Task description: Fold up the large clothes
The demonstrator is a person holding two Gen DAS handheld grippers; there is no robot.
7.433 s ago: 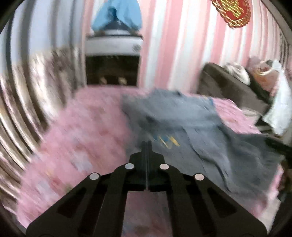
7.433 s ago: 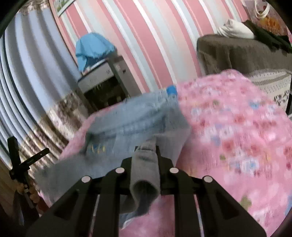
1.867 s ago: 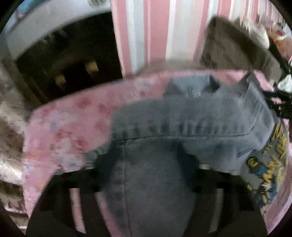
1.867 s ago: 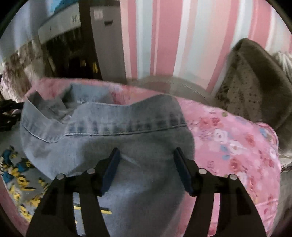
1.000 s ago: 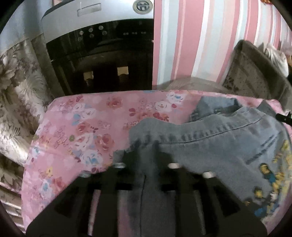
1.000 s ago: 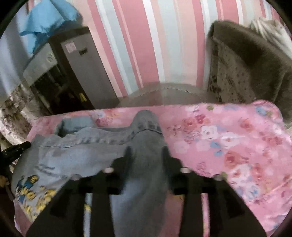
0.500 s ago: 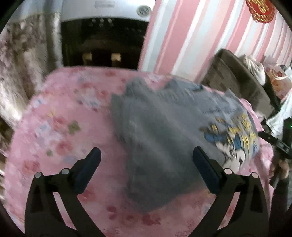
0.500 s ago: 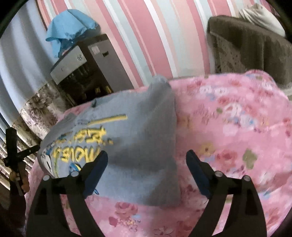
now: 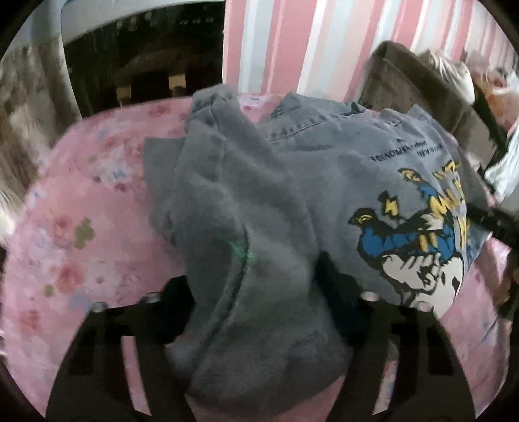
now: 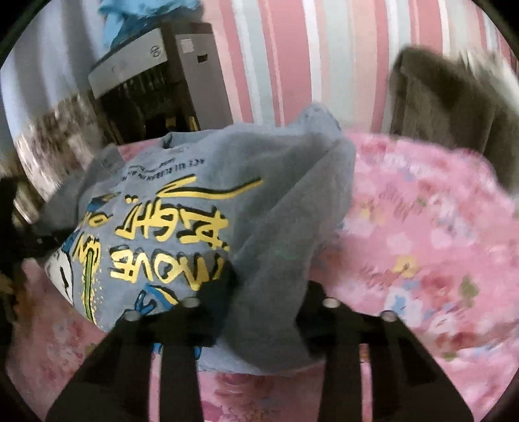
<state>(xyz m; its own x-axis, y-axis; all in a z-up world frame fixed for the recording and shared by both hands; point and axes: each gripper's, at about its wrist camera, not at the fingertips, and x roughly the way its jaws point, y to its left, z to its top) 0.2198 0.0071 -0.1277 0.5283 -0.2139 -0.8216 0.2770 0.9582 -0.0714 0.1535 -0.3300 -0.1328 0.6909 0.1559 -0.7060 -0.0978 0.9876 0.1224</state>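
A grey denim jacket with a cartoon print and yellow lettering lies folded on the pink floral bedspread. It also shows in the right wrist view. My left gripper has its jaws apart around the jacket's left fold, with cloth bunched between the fingers. My right gripper has its jaws apart around the jacket's right fold in the same way. The fingertips of both are partly hidden by cloth.
A dark cabinet with a grey top stands behind the bed against a pink striped wall. A brown sofa with piled items is at the right. A blue cloth lies on the cabinet.
Both grippers have moved in from wide open in front of the jacket. Each now has a side fold of the jacket between its fingers, narrower than half a second ago.
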